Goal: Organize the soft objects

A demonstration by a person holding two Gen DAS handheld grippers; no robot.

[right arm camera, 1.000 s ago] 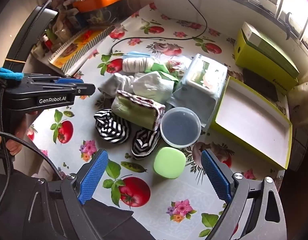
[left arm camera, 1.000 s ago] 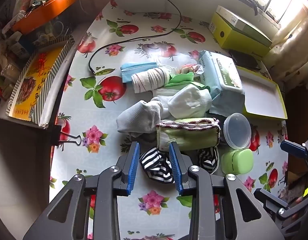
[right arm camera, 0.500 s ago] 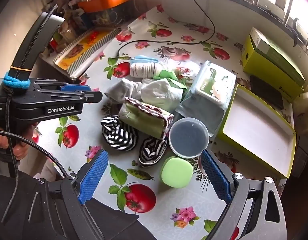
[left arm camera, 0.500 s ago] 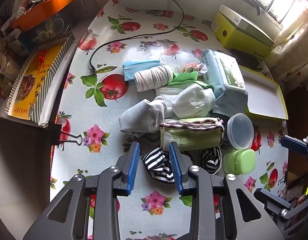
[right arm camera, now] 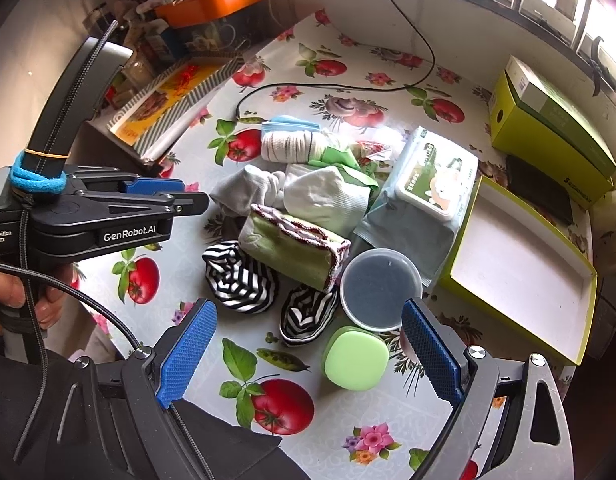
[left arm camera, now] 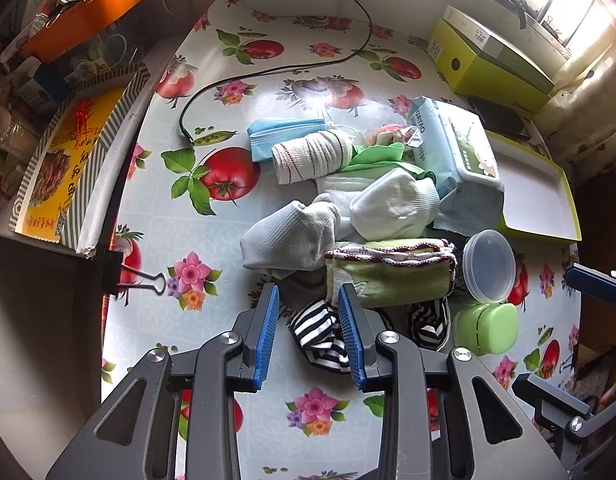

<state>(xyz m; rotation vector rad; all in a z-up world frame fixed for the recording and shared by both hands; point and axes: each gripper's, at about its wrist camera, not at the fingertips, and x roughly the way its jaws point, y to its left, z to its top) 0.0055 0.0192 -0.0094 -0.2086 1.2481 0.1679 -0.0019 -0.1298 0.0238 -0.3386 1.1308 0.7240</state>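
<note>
- The soft things lie heaped mid-table on the fruit-print tablecloth (left arm camera: 228, 248): a grey sock (left arm camera: 288, 240), a white sock (left arm camera: 391, 208), a folded green cloth (left arm camera: 387, 276), a rolled striped towel (left arm camera: 311, 156) and a blue mask (left arm camera: 284, 132).
- 2 black-and-white striped socks sit at the near edge of the heap: the left striped sock (left arm camera: 319, 332) and the right striped sock (right arm camera: 308, 316), the latter just beside the clear round lid (right arm camera: 379, 288) and the green case (right arm camera: 355, 360).
- The left gripper (left arm camera: 308, 336) hangs above the table with its blue pads partly spread; the left striped sock shows in the gap between them, not pinched.
- The right gripper (right arm camera: 308, 352) is spread wide and holds nothing, hovering near the green case and the right striped sock.
- Judged step: the approach to a first pick, most likely of the left striped sock.
- The next move calls for lowering the left gripper so both pads straddle the sock's bulk, then closing without catching the green cloth that touches it.
- The empty yellow-green tray (right arm camera: 519, 256) at the right looks a likely place for sorted items, though that is a guess.
</note>
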